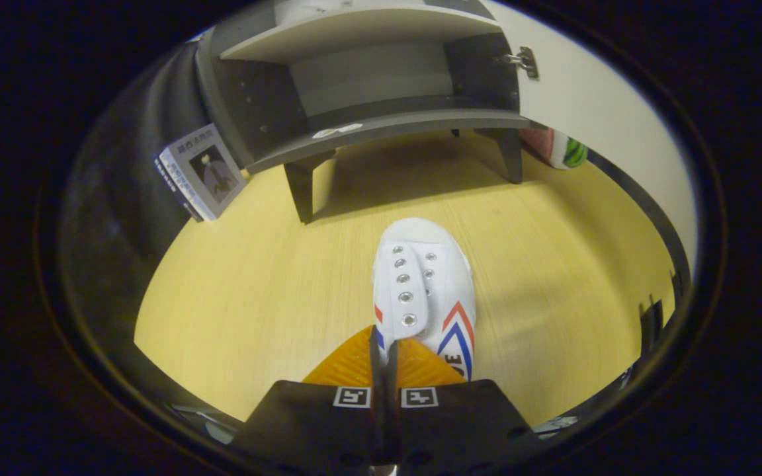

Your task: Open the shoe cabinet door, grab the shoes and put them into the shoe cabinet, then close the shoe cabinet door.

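Your ribbed orange fingers [354,365] pinch the white canvas shoe [424,291] by its heel rim. Beyond stands the grey cabinet [368,86], its pale door [592,99] swung wide.

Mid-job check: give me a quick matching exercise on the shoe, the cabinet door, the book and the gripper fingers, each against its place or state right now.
Things:
1. white shoe
2. shoe cabinet door
3. book
4. gripper fingers

Place or state:
A. swung open, to the right of the shelves
B. pressed nearly together, pinching the shoe's collar edge
C. leaning by the cabinet's left side
D. hanging just ahead of the fingers, toe towards the shoe cabinet

Pairs: 1-D, 2-A, 3-C, 4-B
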The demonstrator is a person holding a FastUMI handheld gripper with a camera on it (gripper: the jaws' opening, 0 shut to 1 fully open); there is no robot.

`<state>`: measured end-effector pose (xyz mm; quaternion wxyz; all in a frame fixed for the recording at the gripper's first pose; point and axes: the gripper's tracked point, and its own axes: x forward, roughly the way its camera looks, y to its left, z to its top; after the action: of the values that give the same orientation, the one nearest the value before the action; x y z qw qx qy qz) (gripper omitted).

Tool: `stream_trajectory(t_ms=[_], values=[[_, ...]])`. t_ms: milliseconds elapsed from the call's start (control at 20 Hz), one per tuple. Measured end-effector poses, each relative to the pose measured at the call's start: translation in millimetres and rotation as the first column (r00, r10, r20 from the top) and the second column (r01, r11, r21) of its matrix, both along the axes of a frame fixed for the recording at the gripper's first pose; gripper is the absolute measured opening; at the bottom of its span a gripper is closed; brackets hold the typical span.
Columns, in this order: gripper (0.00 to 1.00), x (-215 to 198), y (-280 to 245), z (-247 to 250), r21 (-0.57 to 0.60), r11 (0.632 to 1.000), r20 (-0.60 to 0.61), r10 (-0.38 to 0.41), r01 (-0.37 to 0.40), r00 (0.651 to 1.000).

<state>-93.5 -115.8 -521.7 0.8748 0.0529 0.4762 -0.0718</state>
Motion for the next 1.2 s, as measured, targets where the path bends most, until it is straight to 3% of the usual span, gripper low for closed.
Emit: stream_trajectory(t_ms=[600,1200], values=[[0.02,55,0,118,-0.053,0.992,0.197,-0.105,0.118,0.975],[0.02,124,14,308,-0.088,0.991,0.5,-0.04,0.097,0.865]])
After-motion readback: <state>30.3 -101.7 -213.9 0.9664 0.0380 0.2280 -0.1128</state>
